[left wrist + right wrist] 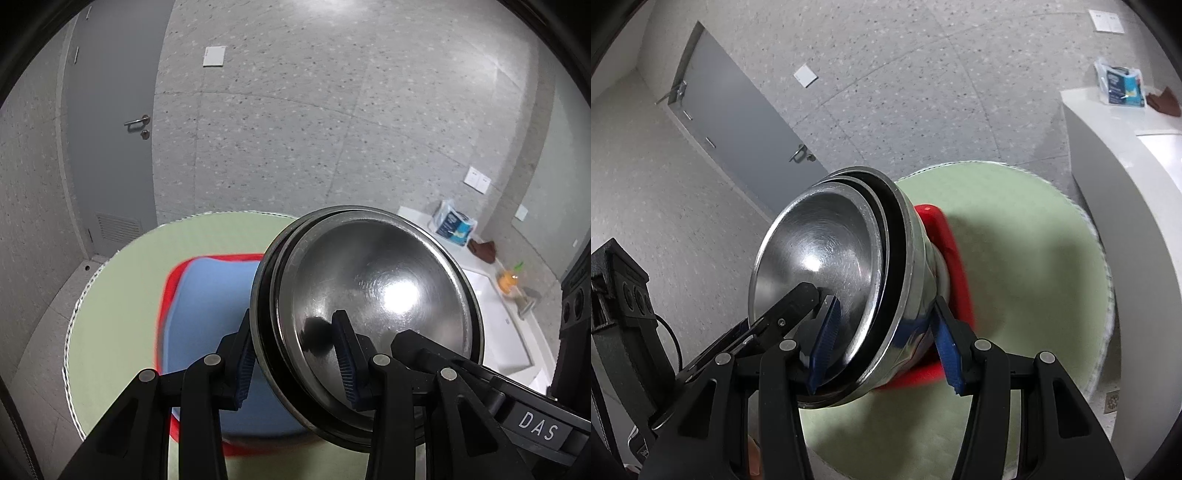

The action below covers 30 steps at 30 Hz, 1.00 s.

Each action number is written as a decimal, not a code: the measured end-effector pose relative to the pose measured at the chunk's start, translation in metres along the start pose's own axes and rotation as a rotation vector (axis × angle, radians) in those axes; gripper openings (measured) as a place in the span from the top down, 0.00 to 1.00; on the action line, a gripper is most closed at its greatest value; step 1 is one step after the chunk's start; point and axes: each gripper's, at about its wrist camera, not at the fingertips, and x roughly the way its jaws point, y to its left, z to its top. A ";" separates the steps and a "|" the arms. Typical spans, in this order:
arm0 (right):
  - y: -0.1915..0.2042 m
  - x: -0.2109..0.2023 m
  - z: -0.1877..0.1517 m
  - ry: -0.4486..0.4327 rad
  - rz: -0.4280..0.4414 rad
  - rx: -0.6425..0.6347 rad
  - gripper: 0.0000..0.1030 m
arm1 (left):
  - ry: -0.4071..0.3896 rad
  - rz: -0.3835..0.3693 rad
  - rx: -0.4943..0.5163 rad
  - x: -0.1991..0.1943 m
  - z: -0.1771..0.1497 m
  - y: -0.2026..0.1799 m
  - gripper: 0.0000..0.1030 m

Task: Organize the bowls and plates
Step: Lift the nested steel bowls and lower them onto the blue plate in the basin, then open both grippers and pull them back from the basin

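A stack of nested steel bowls (369, 295) is held tilted above a blue plate (210, 306) that lies on a red plate (171, 288) on the round green table (122, 295). My left gripper (295, 354) is shut on the stack's rim, one finger inside the top bowl, one outside. My right gripper (882, 343) is shut on the opposite rim of the same stack (827, 258), one finger inside, one outside. The red plate (951, 258) shows behind the stack in the right wrist view; the blue plate is hidden there.
A white counter (1115, 155) stands to the right of the table, with a blue-and-white packet (1123, 86) and a brown cloth (1163, 99) on it. A sink (495, 314) is set in the counter. A grey door (110, 129) is behind the table.
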 end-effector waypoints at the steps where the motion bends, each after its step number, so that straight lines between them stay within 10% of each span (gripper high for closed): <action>1: 0.004 0.009 0.003 0.007 0.000 0.002 0.50 | 0.006 0.003 -0.002 0.005 0.006 0.002 0.66; 30: 0.020 0.087 -0.010 0.164 -0.129 0.004 0.50 | 0.189 0.031 0.019 0.094 0.059 0.040 0.67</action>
